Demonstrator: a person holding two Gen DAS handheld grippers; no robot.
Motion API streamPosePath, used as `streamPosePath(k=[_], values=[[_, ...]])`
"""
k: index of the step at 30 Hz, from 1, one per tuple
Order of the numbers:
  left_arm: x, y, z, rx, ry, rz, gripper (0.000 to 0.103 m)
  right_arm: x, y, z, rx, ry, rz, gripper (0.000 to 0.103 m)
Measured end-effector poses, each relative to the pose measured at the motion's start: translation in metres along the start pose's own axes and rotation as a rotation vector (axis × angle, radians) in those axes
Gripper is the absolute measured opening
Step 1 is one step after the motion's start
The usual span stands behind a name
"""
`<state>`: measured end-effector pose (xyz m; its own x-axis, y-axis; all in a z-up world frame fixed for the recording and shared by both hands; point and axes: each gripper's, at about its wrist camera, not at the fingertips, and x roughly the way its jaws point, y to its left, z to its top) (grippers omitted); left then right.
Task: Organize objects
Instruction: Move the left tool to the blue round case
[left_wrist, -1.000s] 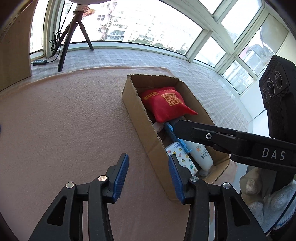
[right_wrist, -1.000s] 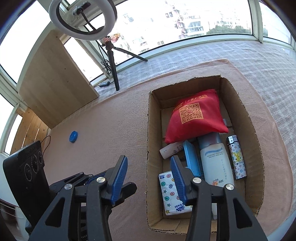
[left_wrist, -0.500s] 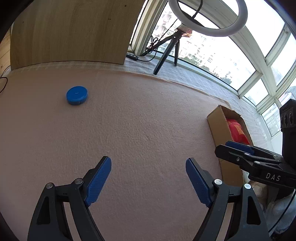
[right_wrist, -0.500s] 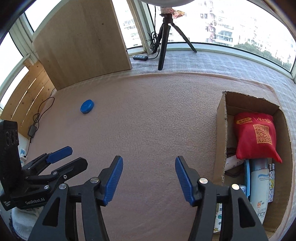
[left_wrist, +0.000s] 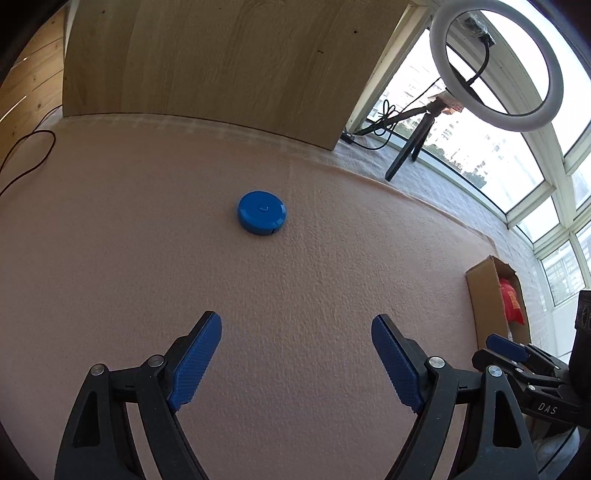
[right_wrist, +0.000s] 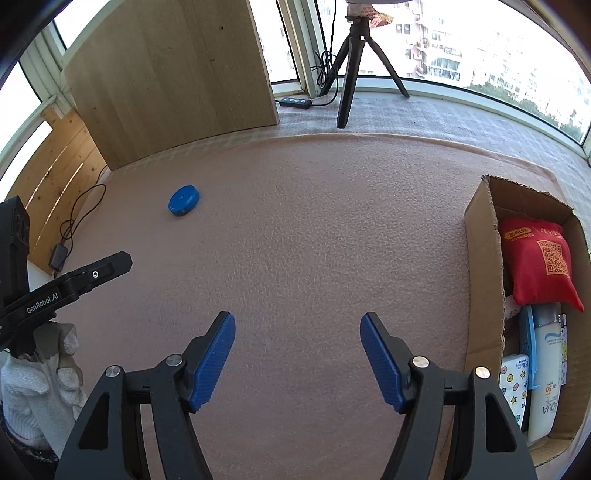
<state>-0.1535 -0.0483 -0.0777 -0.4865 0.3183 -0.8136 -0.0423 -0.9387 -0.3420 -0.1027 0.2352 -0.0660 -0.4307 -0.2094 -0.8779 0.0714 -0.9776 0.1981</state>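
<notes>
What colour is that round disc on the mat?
The round disc is solid blue, clearest in the left wrist view.

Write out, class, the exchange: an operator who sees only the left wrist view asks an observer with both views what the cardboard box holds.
Operator: I see the cardboard box edge-on, with only a red pouch showing. What else is inside?
Observer: A white bottle lies lengthwise, just on the near side of the pouch.
Operator: Anything beside that bottle?
Observer: A tissue pack printed with stars sits in the near corner, against the box wall.
</notes>
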Motion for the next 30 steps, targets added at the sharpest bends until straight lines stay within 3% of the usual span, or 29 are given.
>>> streamPosePath(k=[7,14,18,25,30], values=[[0.017,0.028,0.045,-0.023,-0.016,0.005,0.086,0.001,0.013,-0.006,0.051,-0.006,0.011,0.066],[0.055,0.029,0.091,0.024,-0.011,0.055,0.083,-0.003,0.024,-0.016,0.076,-0.008,0.018,0.066],[0.077,0.027,0.107,0.036,0.014,0.077,0.074,-0.008,0.027,-0.022,0.083,-0.013,0.017,0.066],[0.107,0.028,0.129,0.045,0.058,0.106,0.072,-0.01,0.02,-0.03,0.109,-0.006,0.001,0.066],[0.131,0.029,0.134,0.048,0.103,0.112,0.059,-0.011,0.013,-0.031,0.131,0.004,-0.007,0.066]])
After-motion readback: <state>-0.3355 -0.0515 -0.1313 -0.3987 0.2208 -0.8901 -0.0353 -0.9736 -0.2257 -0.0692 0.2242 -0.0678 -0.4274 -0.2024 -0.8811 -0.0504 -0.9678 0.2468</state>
